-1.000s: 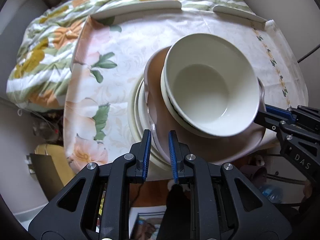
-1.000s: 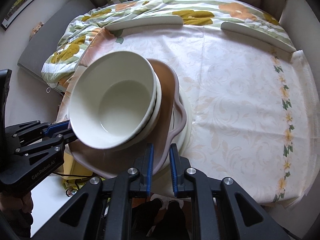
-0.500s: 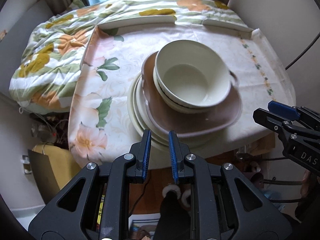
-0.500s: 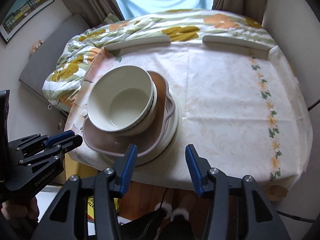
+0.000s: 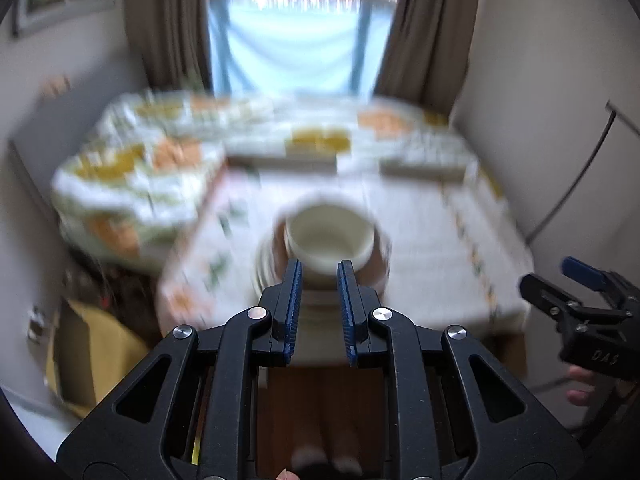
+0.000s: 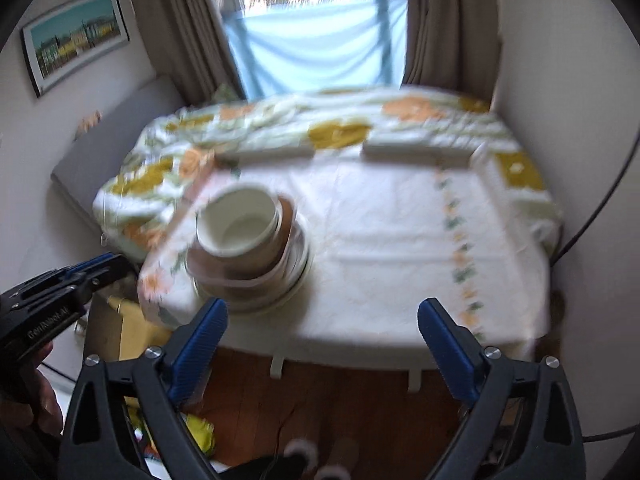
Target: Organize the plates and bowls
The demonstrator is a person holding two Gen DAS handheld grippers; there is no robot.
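A stack stands near the table's front left edge: white bowls (image 5: 328,238) (image 6: 236,226) nested on a brown dish (image 6: 256,268), on white plates (image 6: 298,268). Both views are motion-blurred. My left gripper (image 5: 318,280) is well back from the table, its fingers a narrow gap apart and holding nothing. My right gripper (image 6: 322,320) is wide open and empty, also back from the table edge. Each gripper shows in the other's view: the right one (image 5: 576,300) and the left one (image 6: 68,284).
The table (image 6: 400,240) carries a pale cloth with a floral border. A floral blanket (image 6: 280,128) lies behind it, with two white bars (image 6: 416,150) along the far edge. Curtains and a window are behind. Wooden floor, a cardboard box (image 5: 92,344) and feet are below.
Both grippers have pulled back and up from the stack, which now rests on the table. The right gripper has opened wide. The left gripper's gap is about the same.
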